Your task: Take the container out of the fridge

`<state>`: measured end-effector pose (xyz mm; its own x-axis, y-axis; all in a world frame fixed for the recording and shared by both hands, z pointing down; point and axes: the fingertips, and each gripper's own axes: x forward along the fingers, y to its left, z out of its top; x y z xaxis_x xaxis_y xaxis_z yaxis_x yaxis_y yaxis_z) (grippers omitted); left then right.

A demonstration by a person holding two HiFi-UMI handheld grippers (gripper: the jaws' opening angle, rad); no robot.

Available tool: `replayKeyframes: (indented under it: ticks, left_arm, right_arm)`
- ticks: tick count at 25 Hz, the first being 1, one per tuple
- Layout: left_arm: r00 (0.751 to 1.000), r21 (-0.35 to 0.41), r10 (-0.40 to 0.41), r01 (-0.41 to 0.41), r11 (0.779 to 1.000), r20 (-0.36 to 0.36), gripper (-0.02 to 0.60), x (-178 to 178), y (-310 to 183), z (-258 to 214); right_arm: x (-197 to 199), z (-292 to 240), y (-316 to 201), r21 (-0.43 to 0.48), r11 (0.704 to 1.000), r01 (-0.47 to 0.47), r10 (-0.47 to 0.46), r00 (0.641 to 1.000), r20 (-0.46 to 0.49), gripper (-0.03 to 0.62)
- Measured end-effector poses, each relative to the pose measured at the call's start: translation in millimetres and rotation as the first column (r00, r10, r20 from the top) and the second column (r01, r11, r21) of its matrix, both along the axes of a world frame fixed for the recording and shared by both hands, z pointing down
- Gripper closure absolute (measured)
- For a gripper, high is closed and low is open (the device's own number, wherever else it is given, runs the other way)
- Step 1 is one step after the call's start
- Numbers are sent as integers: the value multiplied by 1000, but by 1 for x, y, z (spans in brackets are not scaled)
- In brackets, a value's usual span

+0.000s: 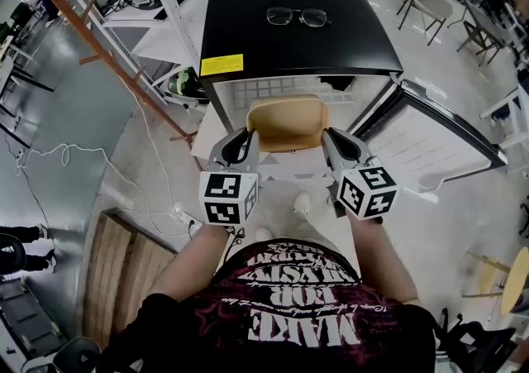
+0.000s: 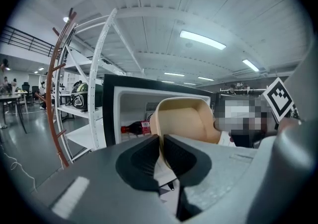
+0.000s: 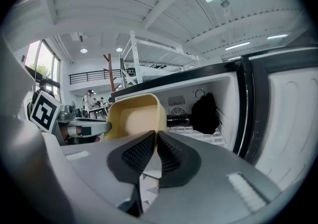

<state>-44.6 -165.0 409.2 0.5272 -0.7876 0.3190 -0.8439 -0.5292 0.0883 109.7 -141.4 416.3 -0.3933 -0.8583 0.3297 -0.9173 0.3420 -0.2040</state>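
Note:
A tan, open-topped container (image 1: 288,121) hangs in front of the open mini fridge (image 1: 248,74), held up between both grippers. My left gripper (image 1: 245,140) is shut on the container's left rim, and my right gripper (image 1: 330,140) is shut on its right rim. In the left gripper view the rim of the container (image 2: 186,118) runs down between the left gripper's (image 2: 161,141) black pads. The right gripper view shows the container (image 3: 136,116) wall pinched the same way by the right gripper (image 3: 156,141). The container's inside looks bare.
The fridge door (image 1: 430,136) stands open to the right. A cola bottle (image 2: 135,128) and a black bag (image 3: 204,112) stay inside on the wire shelf. Glasses (image 1: 296,16) lie on the fridge's black top. A white rack (image 1: 157,24) and a wooden pallet (image 1: 124,268) stand at left.

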Motion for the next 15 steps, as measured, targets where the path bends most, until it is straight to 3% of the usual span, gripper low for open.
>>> replayKeyframes:
  ticks: [15]
  left_arm:
    - [999, 71, 43, -45, 996, 21, 553, 1, -6, -41]
  right_arm:
    - [0, -44, 1, 86, 996, -2, 2, 1000, 8, 549]
